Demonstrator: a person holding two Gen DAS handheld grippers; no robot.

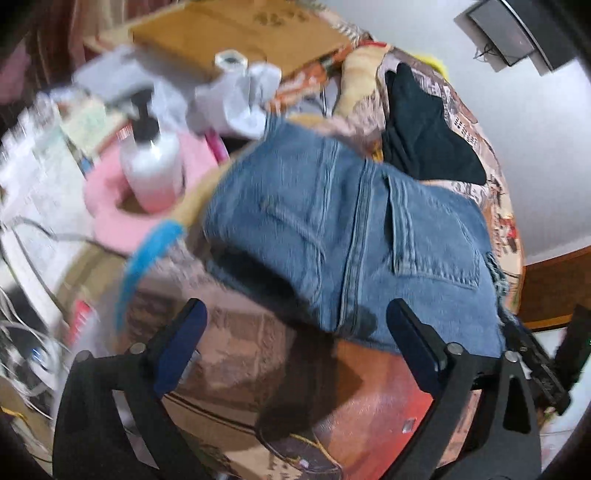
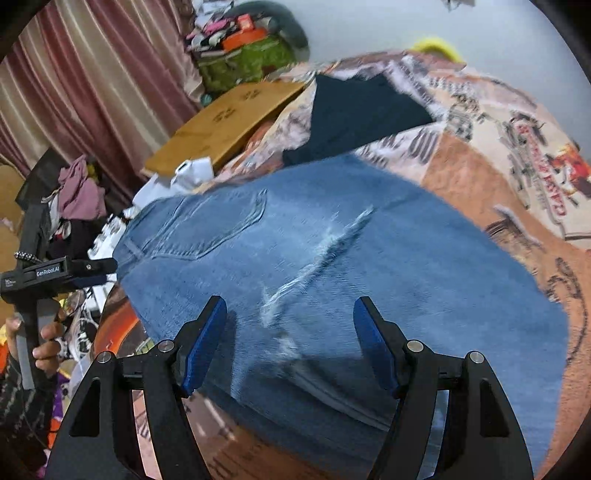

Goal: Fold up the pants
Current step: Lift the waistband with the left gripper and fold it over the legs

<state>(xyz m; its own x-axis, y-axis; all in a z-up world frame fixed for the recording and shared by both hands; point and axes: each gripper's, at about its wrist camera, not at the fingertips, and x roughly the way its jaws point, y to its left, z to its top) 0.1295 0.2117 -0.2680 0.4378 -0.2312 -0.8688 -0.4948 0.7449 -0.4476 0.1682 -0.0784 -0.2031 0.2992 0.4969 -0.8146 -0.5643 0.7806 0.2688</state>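
Blue denim pants lie folded into a thick block on a patterned blanket, back pocket up. They fill the middle of the right wrist view, showing a frayed rip. My left gripper is open and empty, just short of the denim's near edge. My right gripper is open and empty, hovering over the denim near its edge. The left gripper also shows in the right wrist view, at the pants' left edge.
A folded dark garment lies on the blanket beyond the jeans. A white pump bottle, pink cloth, papers and a cardboard box crowd the left side. Curtains hang at the back left.
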